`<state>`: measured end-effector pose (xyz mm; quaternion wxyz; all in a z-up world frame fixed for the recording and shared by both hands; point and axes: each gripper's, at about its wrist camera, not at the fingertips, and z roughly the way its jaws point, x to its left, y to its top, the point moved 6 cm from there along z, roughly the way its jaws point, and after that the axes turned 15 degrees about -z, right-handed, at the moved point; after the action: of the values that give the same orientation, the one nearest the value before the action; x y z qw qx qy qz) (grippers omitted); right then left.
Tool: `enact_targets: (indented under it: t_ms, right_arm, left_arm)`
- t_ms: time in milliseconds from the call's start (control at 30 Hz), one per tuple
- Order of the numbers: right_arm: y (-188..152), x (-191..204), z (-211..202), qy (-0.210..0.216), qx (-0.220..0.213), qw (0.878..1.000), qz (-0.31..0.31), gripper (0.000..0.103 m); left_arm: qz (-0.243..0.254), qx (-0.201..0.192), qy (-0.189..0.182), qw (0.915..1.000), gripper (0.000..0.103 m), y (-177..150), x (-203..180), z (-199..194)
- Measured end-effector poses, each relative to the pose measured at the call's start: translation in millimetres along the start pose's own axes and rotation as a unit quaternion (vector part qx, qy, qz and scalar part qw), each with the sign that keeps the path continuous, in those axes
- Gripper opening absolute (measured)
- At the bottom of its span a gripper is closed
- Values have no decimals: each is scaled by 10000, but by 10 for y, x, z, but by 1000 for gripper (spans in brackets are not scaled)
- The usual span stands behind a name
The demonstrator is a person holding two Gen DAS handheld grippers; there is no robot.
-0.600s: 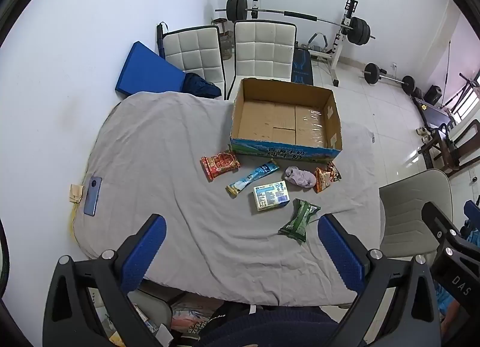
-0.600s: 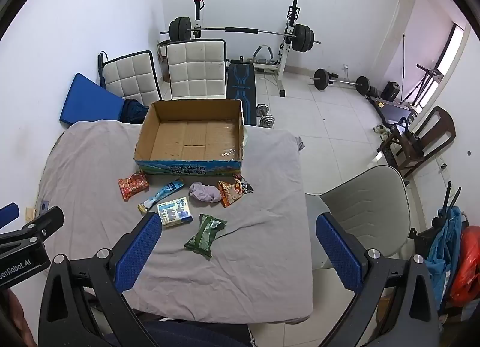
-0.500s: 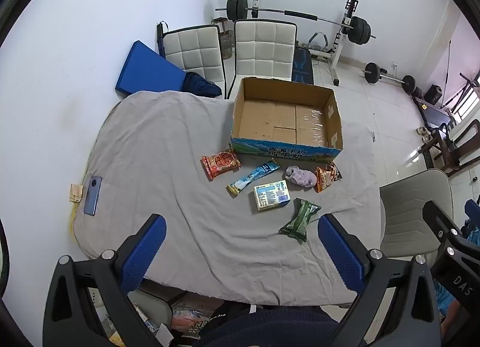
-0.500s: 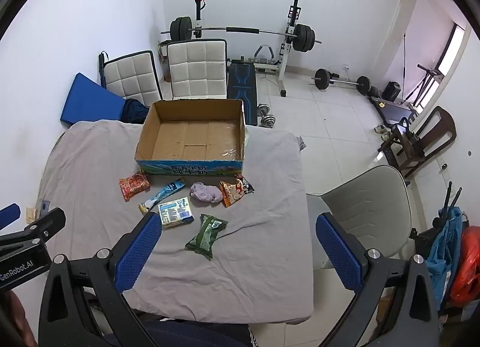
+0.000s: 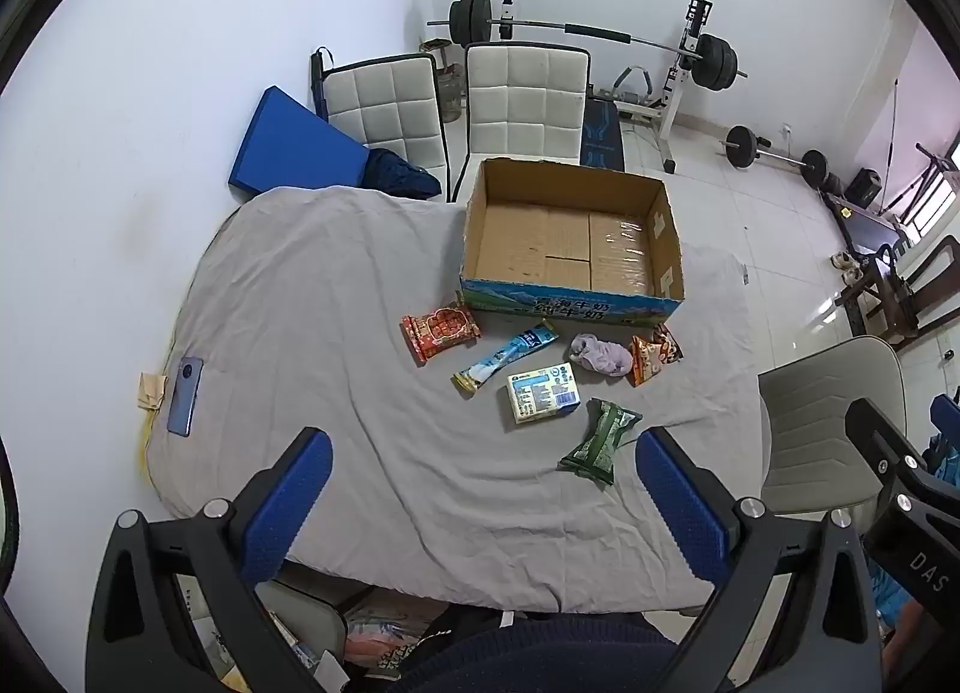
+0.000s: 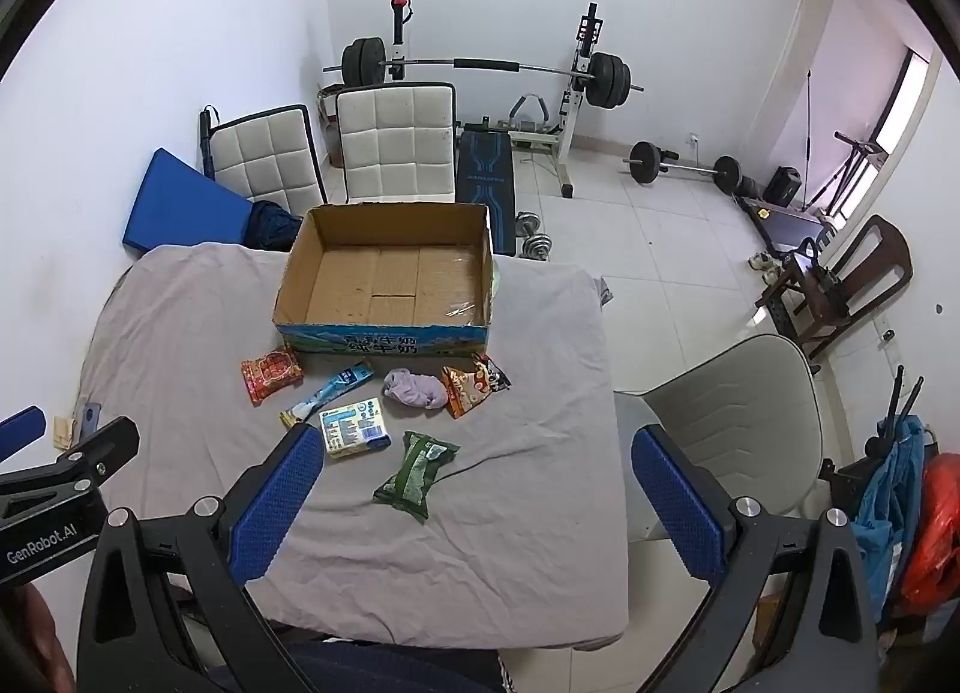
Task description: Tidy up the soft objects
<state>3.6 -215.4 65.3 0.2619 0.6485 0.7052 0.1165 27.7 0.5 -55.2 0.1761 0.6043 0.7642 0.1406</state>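
Four blue fingers (image 5: 288, 504) spread, six soft items, one cardboard box (image 5: 573, 249)

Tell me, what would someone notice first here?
Probably the big empty cardboard box at the far side of the grey-covered table. Right in front of it lie colourful snack packets, like the red one, and a small purple cloth. A barbell rack stands behind, by the wall.

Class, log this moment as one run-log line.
left gripper: open, empty | right gripper: open, empty | box: empty | six items on cloth | phase: before first pick
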Motion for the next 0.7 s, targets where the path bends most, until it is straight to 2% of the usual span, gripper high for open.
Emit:
enact_targets:
  t_ms: [700]
  right_arm:
    - [40, 18, -108, 26, -86, 10000, 40, 103]
  left_arm:
    - [71, -100, -26, 9999, 103, -25, -33, -126]
